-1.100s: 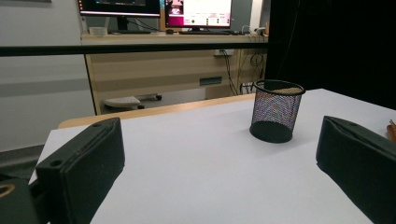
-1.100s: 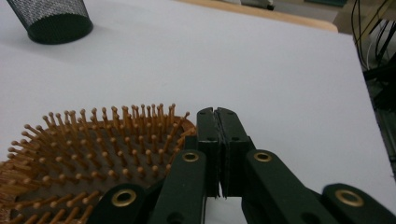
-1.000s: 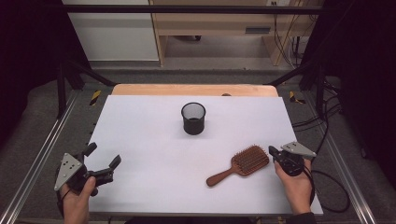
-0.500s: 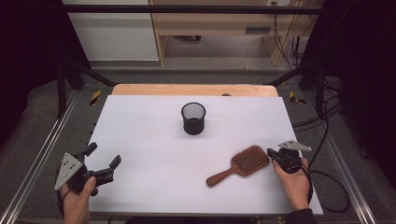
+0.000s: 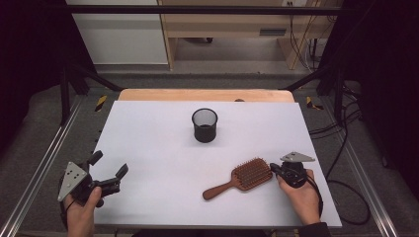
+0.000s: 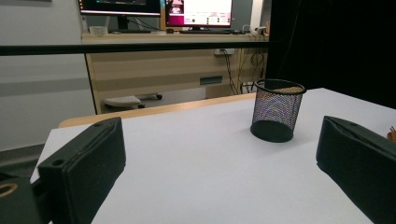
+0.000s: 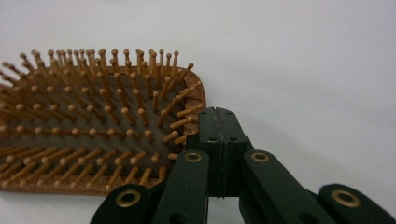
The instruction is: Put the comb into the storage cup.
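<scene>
A wooden paddle hairbrush (image 5: 242, 178) lies bristles up on the white table top (image 5: 148, 143), near its front right, with the handle pointing front-left. My right gripper (image 5: 273, 168) is shut with nothing between its jaws. Its tip touches the right edge of the brush head. In the right gripper view the closed jaws (image 7: 218, 126) sit against the corner of the bristled brush head (image 7: 84, 130). My left gripper (image 5: 109, 163) rests open at the front left, held in a hand and pointing across the table. Nothing lies between its fingers (image 6: 84, 163).
A black mesh pen cup (image 5: 204, 125) stands upright at the middle of the table, towards the back; it also appears ahead of the left gripper (image 6: 278, 110). A wooden strip (image 5: 197, 95) runs along the far edge. Metal frame rails (image 5: 44, 163) flank the table.
My right gripper has moved left and slightly down onto the brush head's edge. The brush seems to have slid a little left with it. The left gripper has stayed put.
</scene>
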